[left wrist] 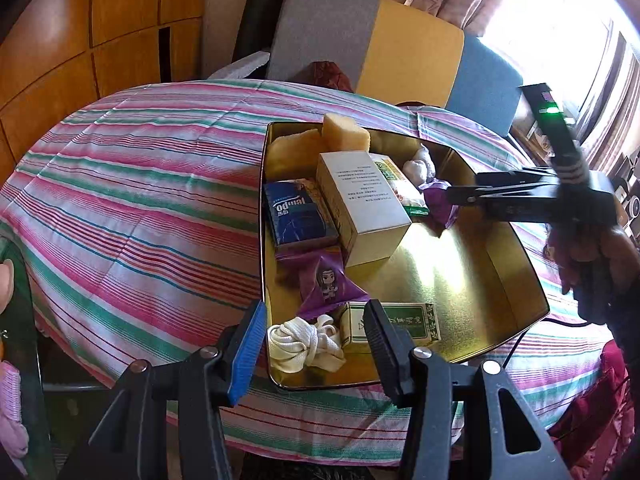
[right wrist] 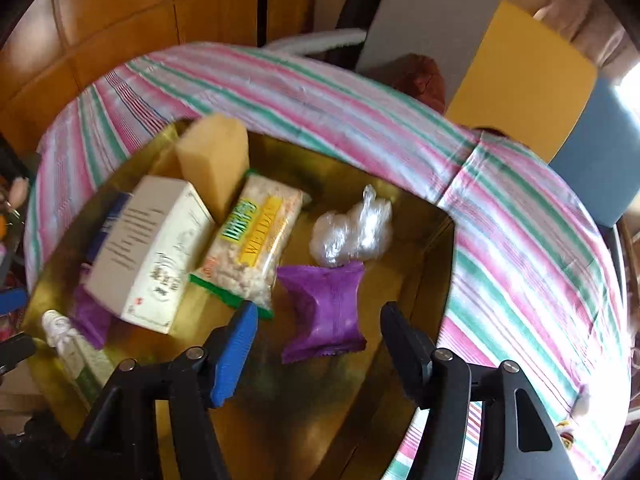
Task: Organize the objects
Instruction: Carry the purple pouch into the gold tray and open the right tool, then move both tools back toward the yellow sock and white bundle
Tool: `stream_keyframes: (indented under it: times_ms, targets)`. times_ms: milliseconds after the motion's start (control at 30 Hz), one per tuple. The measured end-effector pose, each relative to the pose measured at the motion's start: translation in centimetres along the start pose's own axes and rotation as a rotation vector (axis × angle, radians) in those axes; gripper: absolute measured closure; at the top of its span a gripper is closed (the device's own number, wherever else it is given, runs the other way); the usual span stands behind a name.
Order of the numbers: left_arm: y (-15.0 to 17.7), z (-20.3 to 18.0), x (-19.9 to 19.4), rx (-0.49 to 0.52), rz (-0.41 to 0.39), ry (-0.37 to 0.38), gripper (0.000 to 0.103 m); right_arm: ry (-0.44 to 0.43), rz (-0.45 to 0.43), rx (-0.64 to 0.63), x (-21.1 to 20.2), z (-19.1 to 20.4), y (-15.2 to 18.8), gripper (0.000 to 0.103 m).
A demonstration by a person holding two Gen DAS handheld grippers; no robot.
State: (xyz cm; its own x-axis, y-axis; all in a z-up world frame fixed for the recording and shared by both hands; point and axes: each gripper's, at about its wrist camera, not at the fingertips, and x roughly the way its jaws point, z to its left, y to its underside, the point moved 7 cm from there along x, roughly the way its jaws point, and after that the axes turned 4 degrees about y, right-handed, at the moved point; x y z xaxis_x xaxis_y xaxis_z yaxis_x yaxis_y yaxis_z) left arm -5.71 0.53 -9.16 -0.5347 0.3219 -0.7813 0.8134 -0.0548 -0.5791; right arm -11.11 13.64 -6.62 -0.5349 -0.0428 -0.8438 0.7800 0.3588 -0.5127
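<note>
**Two handheld grippers over a gold tin half filled with small goods**

A gold metal tin sits on a table covered by a striped cloth in pink, green and white.

At the left of the tin, seen from the left wrist, lie a blue tissue pack and, nearer the camera, a purple cartoon sachet and a knotted white cord. The left gripper hovers just above the cord with its jaws apart and nothing between them. Beside the cord is a small green-and-white box.

In the middle stands a tall cream carton, with yellow sponges behind it and a bag of puffed rice snacks leaning against it.

To the right, a crumpled clear plastic wrap and a plain purple packet lie on the tin's floor. The right gripper hangs just over that packet, jaws apart and clear of it, holding nothing.

Risks, as a judgement: the slick packet could slide on the polished metal if a finger nudges it. The leaning snack bag and the carton could topple if bumped. The loose cord could snag on a left finger and be dragged along.
</note>
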Motion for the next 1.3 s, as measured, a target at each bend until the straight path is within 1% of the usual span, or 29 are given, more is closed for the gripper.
stream_keyframes:
  times_ms: [167, 233, 333, 433, 567, 700, 833, 933, 1000, 1067, 1200, 1300]
  targets:
    - [0.0, -0.6, -0.3, 0.018, -0.008, -0.009, 0.052, -0.01, -0.079, 0.068, -3.2, -1.4, 1.3, 0.031]
    - [0.0, -0.9, -0.4, 0.026, -0.008, -0.013, 0.052, -0.008, -0.11, 0.099, -4.6, -2.1, 2.2, 0.027]
    - [0.0, -1.5, -0.7, 0.045, -0.014, -0.018, 0.052, 0.013, -0.123, 0.143, -6.1, -3.6, 4.0, 0.025]
    - [0.0, -2.1, -0.9, 0.062, -0.018, -0.018, 0.052, 0.053, -0.106, 0.17, -6.6, -5.7, 6.3, 0.023]
    - [-0.1, -2.9, -1.1, 0.088, -0.022, -0.021, 0.052, 0.118, -0.046, 0.224, -7.0, -9.2, 10.5, 0.023]
    - [-0.3, -4.0, -1.0, 0.119, -0.019, -0.018, 0.052, 0.193, -0.003, 0.337, -7.2, -14.0, 14.6, 0.023]
    - [-0.5, -5.4, -0.8, 0.157, -0.014, -0.017, 0.052, 0.27, 0.01, 0.471, -6.8, -18.6, 17.6, 0.023]
    - [-0.9, -6.8, -0.8, 0.195, -0.016, -0.019, 0.052, 0.278, 0.008, 0.624, -6.5, -21.4, 19.2, 0.023]
    - [-1.1, -7.8, -0.7, 0.219, -0.019, -0.018, 0.052, 0.282, 0.01, 0.701, -6.6, -22.8, 20.0, 0.023]
    - [-1.3, -9.0, -0.5, 0.244, -0.019, -0.01, 0.052, 0.285, 0.003, 0.752, -6.9, -23.6, 20.7, 0.021]
    - [-1.7, -11.8, 0.1, 0.301, -0.014, 0.012, 0.052, 0.305, 0.015, 0.821, -7.3, -24.5, 21.7, 0.021]
    - [-1.9, -14.1, 0.5, 0.35, -0.011, 0.032, 0.052, 0.301, -0.005, 0.876, -7.8, -25.2, 22.1, 0.021]
